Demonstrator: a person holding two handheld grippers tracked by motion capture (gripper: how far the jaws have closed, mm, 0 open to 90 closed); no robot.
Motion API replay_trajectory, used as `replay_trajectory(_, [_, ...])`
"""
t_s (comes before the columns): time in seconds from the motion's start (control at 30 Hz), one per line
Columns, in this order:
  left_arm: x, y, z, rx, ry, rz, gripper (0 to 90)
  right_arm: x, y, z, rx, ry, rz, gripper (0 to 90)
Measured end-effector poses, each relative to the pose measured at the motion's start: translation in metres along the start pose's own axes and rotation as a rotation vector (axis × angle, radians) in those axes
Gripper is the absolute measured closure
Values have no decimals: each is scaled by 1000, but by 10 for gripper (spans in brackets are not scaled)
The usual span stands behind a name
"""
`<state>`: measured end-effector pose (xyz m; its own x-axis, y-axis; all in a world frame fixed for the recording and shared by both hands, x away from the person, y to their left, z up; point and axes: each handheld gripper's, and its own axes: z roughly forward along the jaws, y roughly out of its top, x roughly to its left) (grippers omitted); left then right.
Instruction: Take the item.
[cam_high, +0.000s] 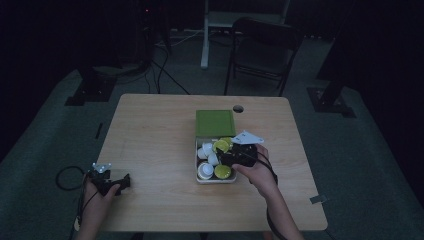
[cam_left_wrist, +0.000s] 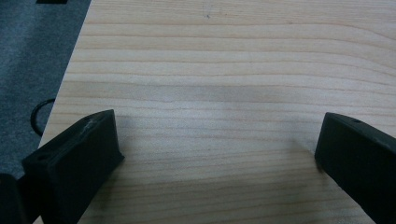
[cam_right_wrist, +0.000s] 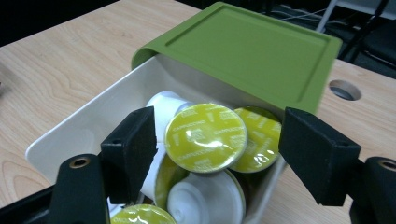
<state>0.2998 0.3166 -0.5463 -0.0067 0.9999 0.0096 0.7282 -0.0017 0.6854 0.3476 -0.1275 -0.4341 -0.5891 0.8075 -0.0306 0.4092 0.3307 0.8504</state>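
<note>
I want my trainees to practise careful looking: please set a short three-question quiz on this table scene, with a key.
1. True or false: the green lid covers the white box completely.
2. The box holds: A) spoons B) coffee pods C) batteries.
3. What lies between the jaws of the left gripper?

Key: 1 false, the lid leaves the near part of the box uncovered; 2 B; 3 nothing but bare table.
</note>
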Motion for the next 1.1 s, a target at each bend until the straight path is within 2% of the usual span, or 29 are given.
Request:
replay_trajectory(0.5, [0,0,0,2,-1,1,2,4,-4,27,65,-1,2,308])
replay_trajectory(0.73, [0,0,0,0,0,0,2,3,-5,33,98,-4,3,305])
replay_trajectory(0.93, [0,0,0,0,0,0,2,2,-4,38,110,10,35,362])
replay_trajectory(1.1, [0,0,0,0,-1,-2,2,3,-4,40,113,15,31,375])
